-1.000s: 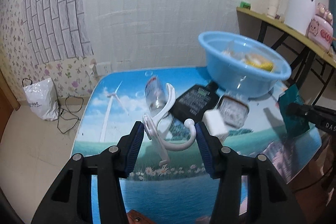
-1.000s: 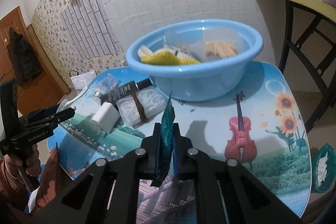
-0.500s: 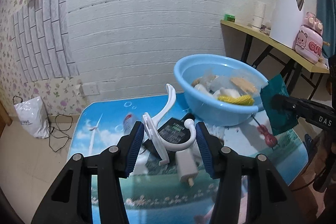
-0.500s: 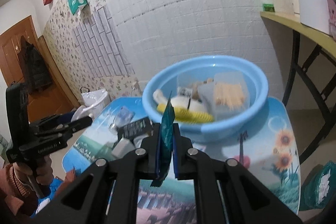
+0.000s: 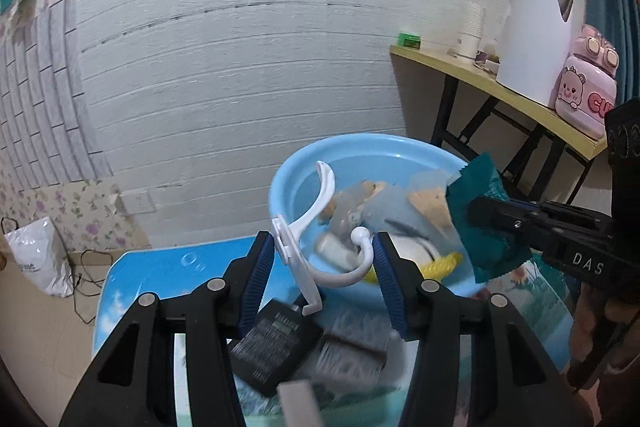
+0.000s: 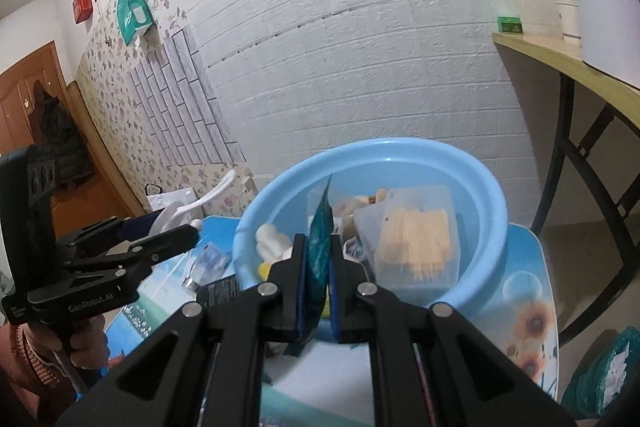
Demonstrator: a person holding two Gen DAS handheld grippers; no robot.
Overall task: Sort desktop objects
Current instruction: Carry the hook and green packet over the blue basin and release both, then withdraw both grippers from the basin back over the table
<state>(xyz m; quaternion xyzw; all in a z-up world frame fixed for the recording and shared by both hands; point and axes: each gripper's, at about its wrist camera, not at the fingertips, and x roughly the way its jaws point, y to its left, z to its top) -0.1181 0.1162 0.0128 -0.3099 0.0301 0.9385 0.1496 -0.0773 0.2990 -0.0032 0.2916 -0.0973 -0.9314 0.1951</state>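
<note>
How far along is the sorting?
Partly done. The blue basin already holds a clear box and other bits. In hand: left gripper grips a white hook, right gripper a teal packet. Left: a black box and blurred items on the table.

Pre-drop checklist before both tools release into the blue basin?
1. Left tool holds white hook: ok.
2. Right tool pinches teal sachet: ok.
3. Hook clearly over blue basin: cannot tell, it seems near the edge.
4. Sachet over basin: ok, at the near rim.
5. Tools apart: ok.
6. Room left beside toothpick box: ok.
</note>
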